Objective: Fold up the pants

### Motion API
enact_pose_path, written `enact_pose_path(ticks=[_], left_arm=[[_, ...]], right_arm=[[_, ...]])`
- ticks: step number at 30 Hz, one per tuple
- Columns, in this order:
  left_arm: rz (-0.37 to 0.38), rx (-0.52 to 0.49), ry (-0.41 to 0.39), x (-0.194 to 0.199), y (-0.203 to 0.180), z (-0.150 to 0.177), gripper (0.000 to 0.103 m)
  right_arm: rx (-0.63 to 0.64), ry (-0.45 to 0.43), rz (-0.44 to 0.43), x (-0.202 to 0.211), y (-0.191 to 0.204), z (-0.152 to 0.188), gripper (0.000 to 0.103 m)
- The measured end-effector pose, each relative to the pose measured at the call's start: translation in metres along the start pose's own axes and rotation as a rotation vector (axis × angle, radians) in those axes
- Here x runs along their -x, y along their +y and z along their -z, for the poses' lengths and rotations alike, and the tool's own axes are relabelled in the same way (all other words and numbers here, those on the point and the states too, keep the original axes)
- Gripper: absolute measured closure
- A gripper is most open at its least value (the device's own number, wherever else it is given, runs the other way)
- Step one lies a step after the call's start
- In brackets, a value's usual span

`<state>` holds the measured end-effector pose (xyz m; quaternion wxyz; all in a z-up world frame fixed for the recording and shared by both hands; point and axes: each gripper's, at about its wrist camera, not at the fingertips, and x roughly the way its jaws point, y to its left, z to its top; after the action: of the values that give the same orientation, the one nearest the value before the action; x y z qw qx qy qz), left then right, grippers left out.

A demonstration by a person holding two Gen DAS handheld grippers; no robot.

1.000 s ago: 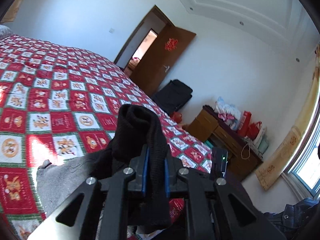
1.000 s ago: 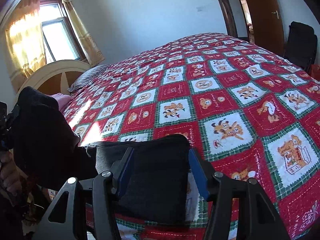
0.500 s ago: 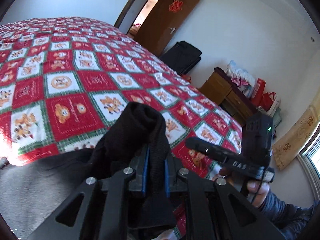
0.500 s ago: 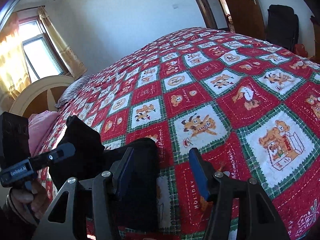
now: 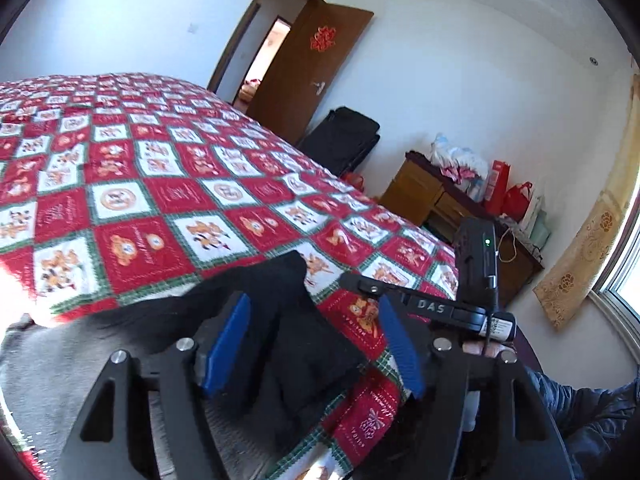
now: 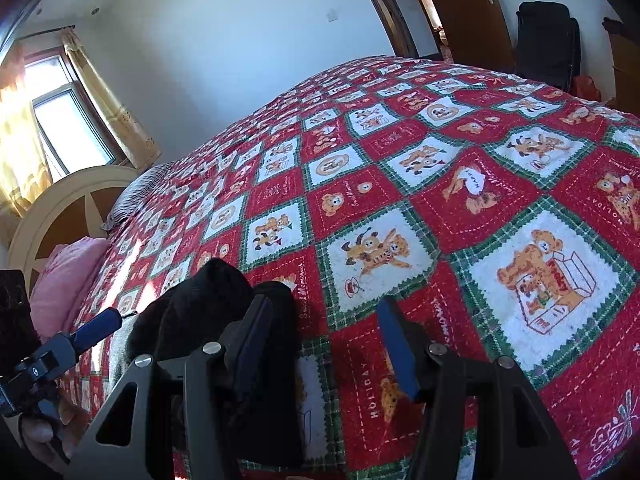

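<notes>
Dark pants lie bunched at the near edge of a bed with a red, green and white bear quilt (image 5: 128,200). In the left wrist view a black fold of the pants (image 5: 288,320) rests loose between the spread blue pads of my left gripper (image 5: 316,340), which is open. A grey part of the pants (image 5: 72,360) lies to its left. In the right wrist view my right gripper (image 6: 320,344) is open over the quilt (image 6: 440,200); the black pants (image 6: 212,304) lie against its left finger. My left gripper's blue fingertip (image 6: 98,328) shows at far left.
An open brown door (image 5: 316,68), a black suitcase (image 5: 344,140) and a wooden dresser with bags (image 5: 460,196) stand beyond the bed. A cream headboard (image 6: 60,200), pink pillow (image 6: 68,272) and sunlit window (image 6: 68,128) are at the bed's left end.
My left gripper has opened and let go of the black fold, which now lies lower on the bed. The right gripper stays open and has shifted right, off the pants.
</notes>
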<state>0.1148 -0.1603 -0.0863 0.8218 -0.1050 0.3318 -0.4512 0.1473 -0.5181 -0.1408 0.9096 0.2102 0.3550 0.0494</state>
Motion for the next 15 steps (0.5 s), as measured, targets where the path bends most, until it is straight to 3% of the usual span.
enact_pose_path(ticks=[4,7,9,12,14,15], left_arm=[[-0.165,0.0,-0.073,0.023,0.022,0.006,0.013],[-0.352,-0.028,-0.095,0.034,0.041,0.017,0.009],[-0.456,-0.018,-0.091,0.037,0.056,0.024,0.004],[-0.491,0.033,-0.074,0.036,0.078,0.036,0.004],[-0.489,0.057,-0.072,0.035,0.085,0.04,0.004],[-0.492,0.055,-0.071,0.035,0.086,0.042,0.004]], right_arm=[[0.066,-0.002,-0.069,0.012,0.025,0.001,0.045],[0.167,0.06,-0.123,0.008,0.055,0.012,0.045],[0.223,0.106,-0.094,0.0,0.069,0.023,0.045],[0.283,0.201,-0.038,-0.019,0.077,0.039,0.046],[0.306,0.205,-0.01,-0.023,0.077,0.045,0.07],[0.315,0.202,-0.002,-0.022,0.077,0.046,0.073]])
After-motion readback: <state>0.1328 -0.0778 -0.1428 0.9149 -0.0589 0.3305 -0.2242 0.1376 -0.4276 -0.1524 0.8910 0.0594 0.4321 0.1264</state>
